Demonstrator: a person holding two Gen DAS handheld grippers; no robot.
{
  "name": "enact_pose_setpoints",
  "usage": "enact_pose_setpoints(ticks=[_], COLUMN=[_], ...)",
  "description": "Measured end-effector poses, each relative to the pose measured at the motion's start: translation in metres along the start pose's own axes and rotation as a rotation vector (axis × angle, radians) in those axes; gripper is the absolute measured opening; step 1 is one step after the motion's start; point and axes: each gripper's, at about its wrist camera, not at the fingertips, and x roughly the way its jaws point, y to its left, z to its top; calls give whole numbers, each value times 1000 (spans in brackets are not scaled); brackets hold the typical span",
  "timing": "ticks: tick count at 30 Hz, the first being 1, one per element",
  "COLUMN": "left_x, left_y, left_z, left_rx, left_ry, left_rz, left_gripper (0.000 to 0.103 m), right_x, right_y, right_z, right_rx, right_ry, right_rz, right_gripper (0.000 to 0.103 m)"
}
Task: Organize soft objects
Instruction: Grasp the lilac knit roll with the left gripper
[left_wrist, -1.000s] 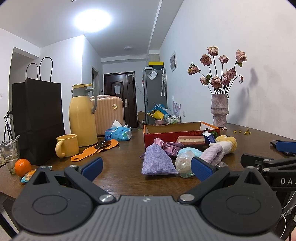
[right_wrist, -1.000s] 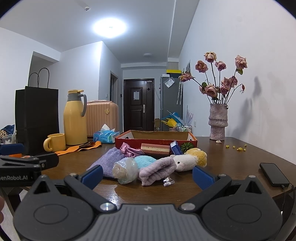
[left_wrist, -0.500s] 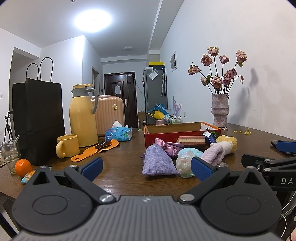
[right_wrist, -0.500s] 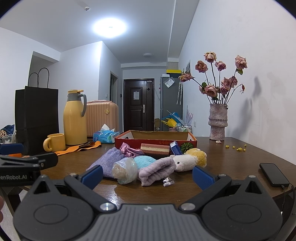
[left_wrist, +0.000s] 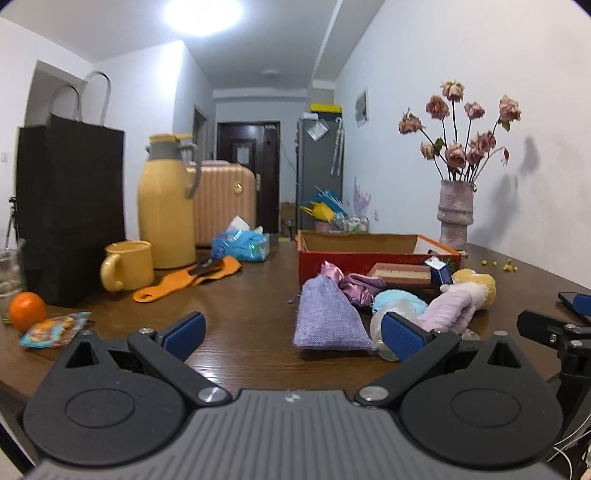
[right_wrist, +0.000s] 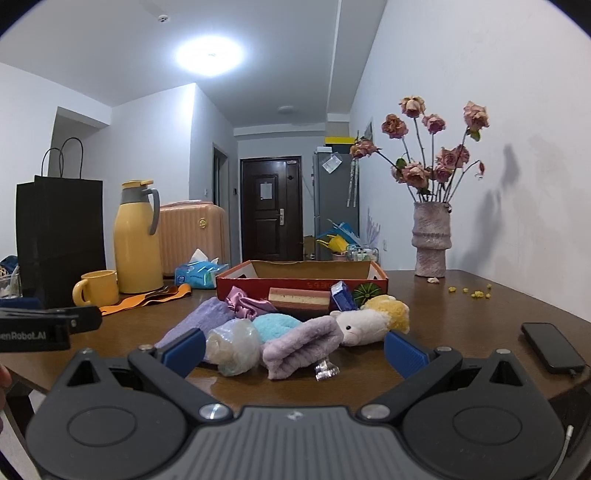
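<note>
A pile of soft things lies on the wooden table in front of a red cardboard box. It holds a lilac cloth pouch, a pink satin scrunchie, a light blue fluffy ball, a translucent bath pouf, a rolled lilac towel and a white and yellow plush toy. My left gripper is open and empty, short of the pouch. My right gripper is open and empty, just short of the towel and pouf.
A yellow thermos, yellow mug, black paper bag, orange strap, tissue pack, an orange and a snack packet stand at the left. A vase of roses and a phone are at the right.
The left gripper has shifted slightly, so the table scene sits a little further right in its view. The right gripper has barely moved. Both stay open.
</note>
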Motion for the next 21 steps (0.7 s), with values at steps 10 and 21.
enact_pose_setpoints(ticks=[10,21], left_x=[65,115], left_y=[-32,-79], left_z=[9,-9], left_rx=[28,90], left_ry=[80,220], left_rz=[-155,-171], left_gripper=[101,64], right_x=[83,181], right_y=[-29,-88], right_z=[7,15], right_rx=[50,244], right_ry=[126,298], right_rz=[-7,169], right_gripper=[102,54])
